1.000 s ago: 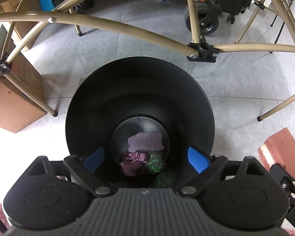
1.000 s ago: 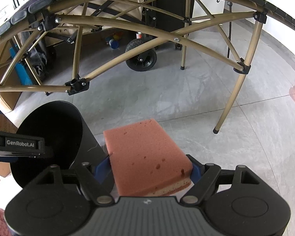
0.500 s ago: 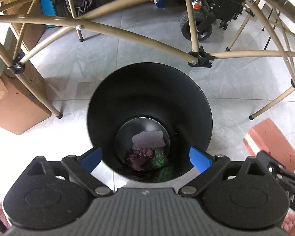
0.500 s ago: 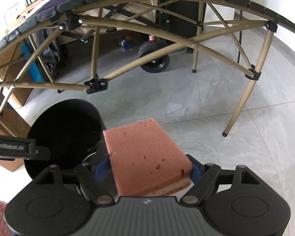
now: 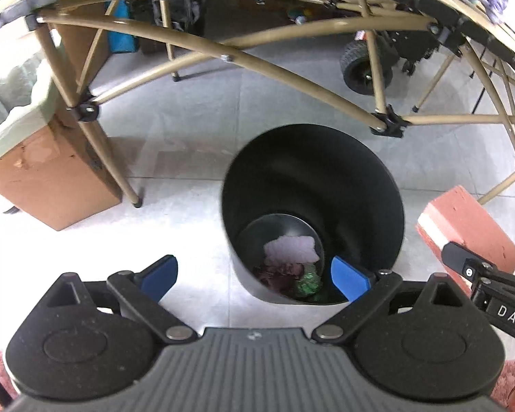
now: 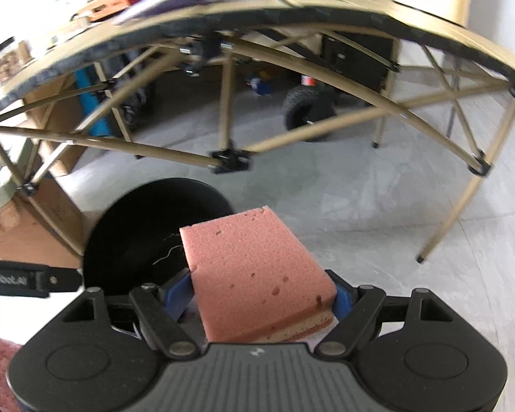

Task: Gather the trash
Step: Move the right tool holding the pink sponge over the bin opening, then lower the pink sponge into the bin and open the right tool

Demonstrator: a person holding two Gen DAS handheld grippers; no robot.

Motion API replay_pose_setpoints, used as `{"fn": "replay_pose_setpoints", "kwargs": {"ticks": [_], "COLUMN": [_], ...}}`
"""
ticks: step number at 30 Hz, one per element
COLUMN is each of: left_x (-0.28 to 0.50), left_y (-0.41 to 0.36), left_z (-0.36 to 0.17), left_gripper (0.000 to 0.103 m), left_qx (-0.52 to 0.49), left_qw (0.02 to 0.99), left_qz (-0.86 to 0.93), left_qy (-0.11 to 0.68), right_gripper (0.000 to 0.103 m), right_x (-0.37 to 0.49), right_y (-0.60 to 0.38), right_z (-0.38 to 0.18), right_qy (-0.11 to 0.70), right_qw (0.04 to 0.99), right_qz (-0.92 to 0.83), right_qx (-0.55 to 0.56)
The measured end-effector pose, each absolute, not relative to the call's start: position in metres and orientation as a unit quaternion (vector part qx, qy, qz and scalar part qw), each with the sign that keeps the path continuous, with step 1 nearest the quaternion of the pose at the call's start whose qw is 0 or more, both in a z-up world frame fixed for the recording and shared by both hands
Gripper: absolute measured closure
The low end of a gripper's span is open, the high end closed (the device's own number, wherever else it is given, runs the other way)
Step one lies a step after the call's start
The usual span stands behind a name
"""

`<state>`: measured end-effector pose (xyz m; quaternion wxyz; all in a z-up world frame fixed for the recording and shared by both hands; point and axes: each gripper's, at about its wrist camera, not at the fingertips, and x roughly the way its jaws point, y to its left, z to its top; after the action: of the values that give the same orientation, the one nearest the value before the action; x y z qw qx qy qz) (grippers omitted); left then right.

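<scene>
Sponge (image 6: 254, 271), pink, sits clamped between my right tongs (image 6: 257, 295), blue pads pressing both its sides, far end sticking out over the near right rim of the black bin (image 6: 154, 233). My left tongs (image 5: 254, 276) are spread apart, nothing between them, hanging over the near rim of the bin with the right pad inside the mouth. Crumpled trash (image 5: 290, 264) lies at the bin's bottom. Table frame (image 5: 223, 58) of tan poles crosses just beyond the bin. Cardboard box (image 5: 48, 171) stands left. Tiled floor (image 6: 377, 199) open to the right.
</scene>
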<state>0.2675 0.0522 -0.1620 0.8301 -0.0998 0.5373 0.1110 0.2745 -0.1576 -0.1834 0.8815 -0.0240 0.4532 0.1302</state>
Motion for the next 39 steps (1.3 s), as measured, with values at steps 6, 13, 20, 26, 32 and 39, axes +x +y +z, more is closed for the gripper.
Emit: {"fn": "replay_pose_setpoints", "kwargs": {"ticks": [6, 13, 20, 26, 32, 39], "left_x": [0.253, 0.240, 0.232, 0.233, 0.235, 0.238], "left_y": [0.072, 0.089, 0.108, 0.113, 0.114, 0.117], "left_z": [-0.160, -0.159, -0.158, -0.159, -0.164, -0.172], "left_gripper": [0.005, 0.005, 0.005, 0.005, 0.005, 0.005], "left_qx": [-0.095, -0.089, -0.102, -0.106, -0.106, -0.102], "left_qw": [0.827, 0.820, 0.815, 0.814, 0.809, 0.800], "left_qz": [0.138, 0.168, 0.199, 0.201, 0.203, 0.212], "left_qy": [0.537, 0.540, 0.534, 0.535, 0.542, 0.552], "right_gripper": [0.024, 0.024, 0.024, 0.024, 0.024, 0.024], "right_x": [0.276, 0.285, 0.301, 0.308, 0.314, 0.320], "right_y": [-0.122, -0.086, -0.062, -0.049, -0.040, -0.035], "right_z": [-0.180, -0.186, -0.208, -0.230, -0.250, -0.272], "right_qy": [0.450, 0.455, 0.482, 0.501, 0.517, 0.547], "right_qw": [0.877, 0.871, 0.856, 0.846, 0.837, 0.819], "right_qz": [0.161, 0.179, 0.182, 0.177, 0.172, 0.161], "right_qx": [-0.040, -0.051, -0.048, -0.050, -0.059, -0.064]}}
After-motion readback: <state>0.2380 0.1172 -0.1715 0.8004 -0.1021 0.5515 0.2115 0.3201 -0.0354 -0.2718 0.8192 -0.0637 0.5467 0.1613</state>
